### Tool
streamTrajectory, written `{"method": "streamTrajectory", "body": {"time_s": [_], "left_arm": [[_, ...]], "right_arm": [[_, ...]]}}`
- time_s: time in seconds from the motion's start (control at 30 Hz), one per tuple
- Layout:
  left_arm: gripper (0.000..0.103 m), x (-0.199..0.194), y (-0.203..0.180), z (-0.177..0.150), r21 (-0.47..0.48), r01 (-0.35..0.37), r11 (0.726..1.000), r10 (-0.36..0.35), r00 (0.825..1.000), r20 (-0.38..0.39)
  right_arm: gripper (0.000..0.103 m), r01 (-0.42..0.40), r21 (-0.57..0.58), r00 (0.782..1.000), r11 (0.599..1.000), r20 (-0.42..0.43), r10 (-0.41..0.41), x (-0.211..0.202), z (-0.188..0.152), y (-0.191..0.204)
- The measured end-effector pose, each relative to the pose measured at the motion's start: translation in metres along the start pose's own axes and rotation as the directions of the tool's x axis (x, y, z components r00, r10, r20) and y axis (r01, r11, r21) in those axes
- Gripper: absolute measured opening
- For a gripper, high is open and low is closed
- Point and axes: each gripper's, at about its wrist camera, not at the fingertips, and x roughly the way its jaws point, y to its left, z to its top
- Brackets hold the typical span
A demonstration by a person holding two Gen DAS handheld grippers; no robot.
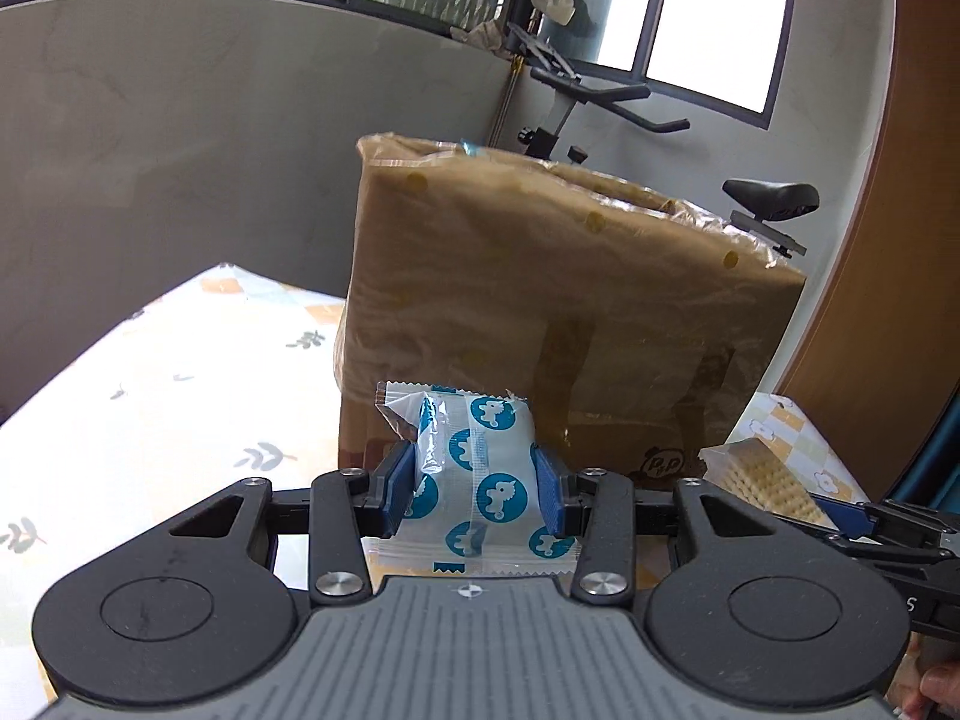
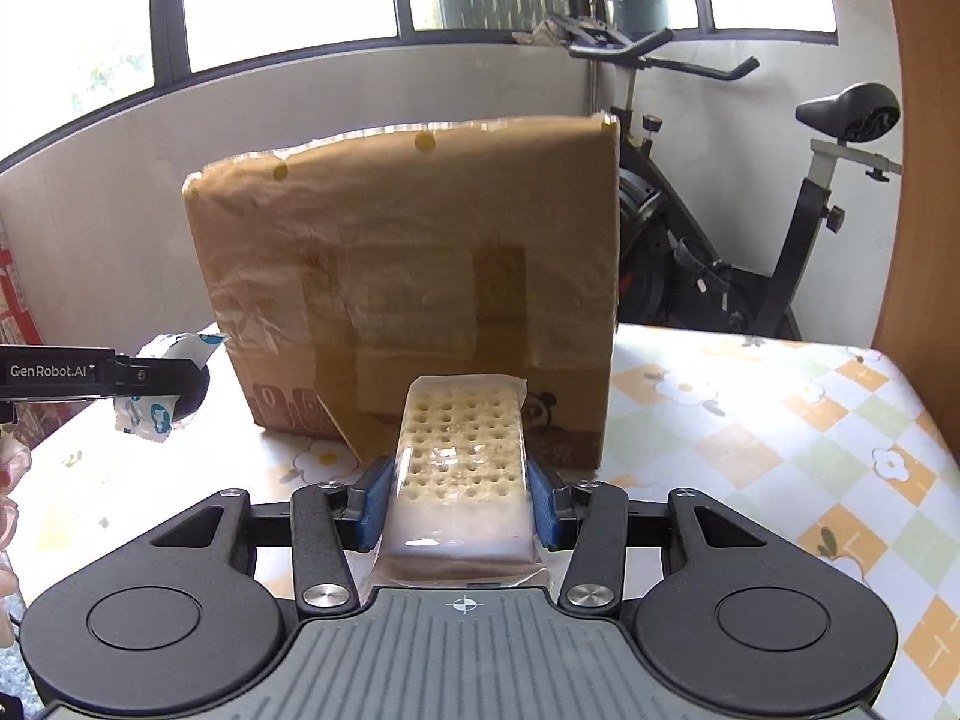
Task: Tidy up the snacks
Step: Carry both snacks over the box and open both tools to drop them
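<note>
My left gripper [image 1: 477,489] is shut on a white snack packet with blue round prints [image 1: 480,468], its blue pads pressing both sides. In the right wrist view that packet [image 2: 153,396] shows at the far left, held above the table. My right gripper [image 2: 459,495] is shut on a clear-wrapped cracker pack [image 2: 462,450] dotted with holes. The same cracker pack [image 1: 765,483] appears at the right of the left wrist view. A tall cardboard box [image 1: 570,312] lined with clear plastic stands just ahead of both grippers [image 2: 420,276], open at the top.
The table [image 2: 780,420] wears a cloth with flowers and orange checks. An exercise bike [image 2: 780,210] stands behind the box by the windows. A wooden panel [image 1: 888,240] runs along the right. A person's fingers [image 2: 9,480] show at the left edge.
</note>
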Motion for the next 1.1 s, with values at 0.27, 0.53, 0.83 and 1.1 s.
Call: {"method": "streamTrajectory", "body": {"time_s": [0.27, 0.53, 0.83, 1.1], "left_arm": [[0.045, -0.036, -0.007, 0.045, 0.097, -0.004, 0.995, -0.006, 0.994, 0.108], [0.045, -0.035, -0.023, 0.094, 0.149, 0.002, 0.989, -0.027, 0.985, 0.168], [0.045, 0.008, -0.040, 0.140, 0.195, 0.015, 0.981, -0.045, 0.987, 0.152], [0.045, 0.054, -0.034, 0.165, 0.202, 0.037, 0.979, -0.057, 0.994, 0.095]], "right_arm": [[0.043, -0.039, -0.022, 0.991, 0.999, 0.130, 0.042, -0.037, 0.048, 0.003], [0.043, -0.096, -0.065, 0.972, 0.993, 0.208, 0.108, -0.041, 0.116, 0.007], [0.043, -0.028, -0.142, 0.980, 0.989, 0.194, 0.056, 0.031, 0.183, 0.021], [0.043, 0.034, -0.152, 0.995, 0.988, 0.095, -0.020, 0.112, 0.203, 0.038]]}}
